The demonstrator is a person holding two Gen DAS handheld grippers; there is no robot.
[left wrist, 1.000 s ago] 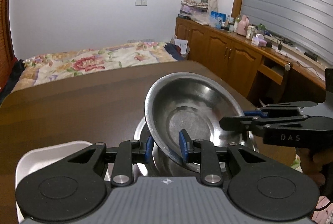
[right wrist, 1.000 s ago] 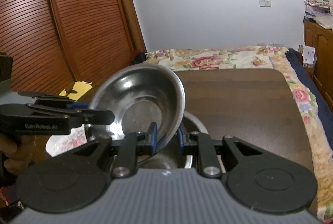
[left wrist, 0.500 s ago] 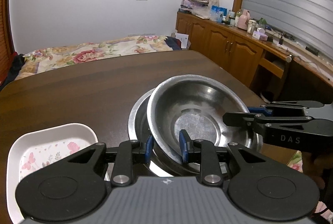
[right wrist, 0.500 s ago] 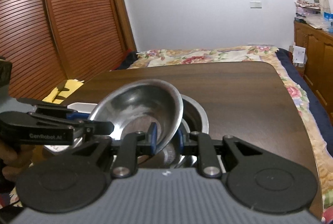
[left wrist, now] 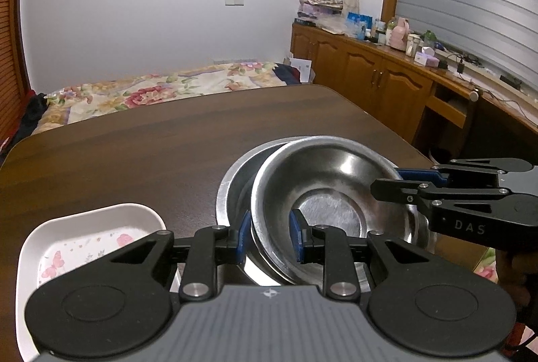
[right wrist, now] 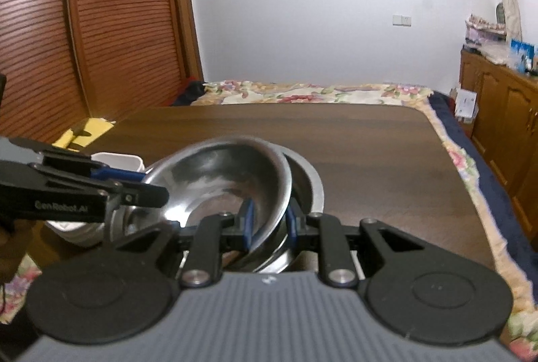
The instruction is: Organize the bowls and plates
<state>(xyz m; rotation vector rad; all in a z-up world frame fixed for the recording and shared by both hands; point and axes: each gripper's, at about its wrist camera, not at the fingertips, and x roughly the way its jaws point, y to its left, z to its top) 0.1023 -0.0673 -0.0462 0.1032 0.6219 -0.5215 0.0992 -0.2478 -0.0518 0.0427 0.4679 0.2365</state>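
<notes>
Dark wooden table (left wrist: 168,153) carries a larger steel bowl (left wrist: 235,180); nested in it, tilted, sits the smaller steel bowl (left wrist: 329,193). Left gripper (left wrist: 269,236) pinches its near rim, right gripper (right wrist: 269,222) pinches the opposite rim. White floral tray (left wrist: 84,234) lies beside the bowls.

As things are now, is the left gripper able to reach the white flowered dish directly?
Probably not at once. The left gripper straddles the rim of the upper steel bowl, which the right gripper also holds. The white dish lies close beside it on the table, nothing between, so it seems reachable after release.
</notes>
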